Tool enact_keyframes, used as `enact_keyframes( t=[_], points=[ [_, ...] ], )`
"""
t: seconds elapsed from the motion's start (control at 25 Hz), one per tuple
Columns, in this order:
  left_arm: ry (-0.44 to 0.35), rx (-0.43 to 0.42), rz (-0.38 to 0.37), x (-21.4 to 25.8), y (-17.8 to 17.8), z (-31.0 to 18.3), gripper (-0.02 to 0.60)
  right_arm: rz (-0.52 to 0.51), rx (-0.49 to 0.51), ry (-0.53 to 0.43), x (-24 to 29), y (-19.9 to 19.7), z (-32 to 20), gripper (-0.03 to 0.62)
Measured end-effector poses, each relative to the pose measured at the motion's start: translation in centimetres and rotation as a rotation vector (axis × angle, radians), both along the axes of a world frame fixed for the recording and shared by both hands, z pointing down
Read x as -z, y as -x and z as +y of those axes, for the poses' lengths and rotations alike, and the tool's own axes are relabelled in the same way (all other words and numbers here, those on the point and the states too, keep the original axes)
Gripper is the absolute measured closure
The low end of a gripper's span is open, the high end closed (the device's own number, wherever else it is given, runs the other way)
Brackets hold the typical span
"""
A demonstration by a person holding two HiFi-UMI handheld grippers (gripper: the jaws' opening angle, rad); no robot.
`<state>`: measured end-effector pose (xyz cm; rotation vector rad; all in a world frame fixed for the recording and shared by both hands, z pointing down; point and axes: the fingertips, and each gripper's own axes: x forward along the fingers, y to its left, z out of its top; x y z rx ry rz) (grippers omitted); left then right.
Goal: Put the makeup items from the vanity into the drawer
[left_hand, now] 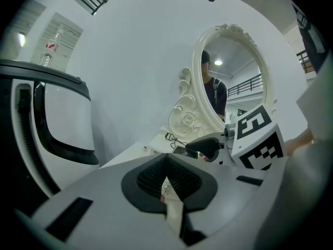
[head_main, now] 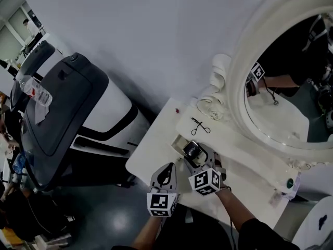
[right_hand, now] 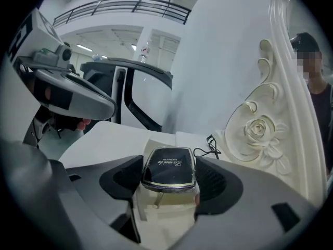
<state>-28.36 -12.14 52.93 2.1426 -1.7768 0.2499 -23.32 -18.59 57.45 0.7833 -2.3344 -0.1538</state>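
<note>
The right gripper (right_hand: 169,187) clamps a black compact (right_hand: 169,166) just above what appears to be the open drawer (head_main: 178,141) at the front of the vanity (head_main: 151,151). The left gripper (left_hand: 167,184) has its jaws drawn together, with nothing clearly between them. An eyelash curler (head_main: 200,125) lies by the mirror (head_main: 244,61), not yet stored.

Premises are a large hall fitted out as a staged test set, not a dwelling. A high ceiling carries strip lights (right_hand: 86,47) and an upper-level gallery railing (right_hand: 130,7), the floor (head_main: 104,212) is bare polished grey, and the wall (head_main: 156,35) is plain white. A white vanity desk (head_main: 151,155) with an ornate oval mirror (head_main: 289,82) stands just beside a large black-and-white machine housing (head_main: 67,113), with further clutter along the far left edge.
</note>
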Motion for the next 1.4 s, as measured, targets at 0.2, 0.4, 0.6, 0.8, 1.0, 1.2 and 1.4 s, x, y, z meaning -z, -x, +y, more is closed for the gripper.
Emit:
enact_keyframes(
  t=[0.2, 0.4, 0.6, 0.8, 1.0, 1.2, 1.4],
  points=[
    [0.021, 0.007, 0.007, -0.7, 0.5, 0.3, 0.568, 0.002, 0.01, 0.015, -0.5, 0.6, -0.2, 0.281],
    [0.026, 0.009, 0.012, -1.0, 0.7, 0.3, 0.568, -0.008, 0.017, 0.013, -0.6, 0.6, 0.0, 0.281],
    [0.023, 0.007, 0.018, -0.9, 0.5, 0.2, 0.568, -0.033, 0.025, -0.001, -0.1, 0.8, 0.2, 0.281],
    [0.022, 0.006, 0.022, -0.9, 0.4, 0.3, 0.568, -0.028, 0.022, 0.014, -0.3, 0.7, 0.2, 0.279],
    [0.02, 0.008, 0.025, -0.9, 0.4, 0.5, 0.568, -0.08, -0.013, 0.02, 0.6, 0.1, 0.3, 0.279],
    [0.002, -0.005, 0.027, 0.0, -0.1, 0.3, 0.568, -0.194, -0.054, 0.079, 2.4, -1.0, 1.1, 0.283],
    [-0.027, -0.03, 0.026, 1.4, -1.0, 0.3, 0.568, -0.267, -0.105, 0.063, 4.9, -3.0, 2.3, 0.41]
  ],
)
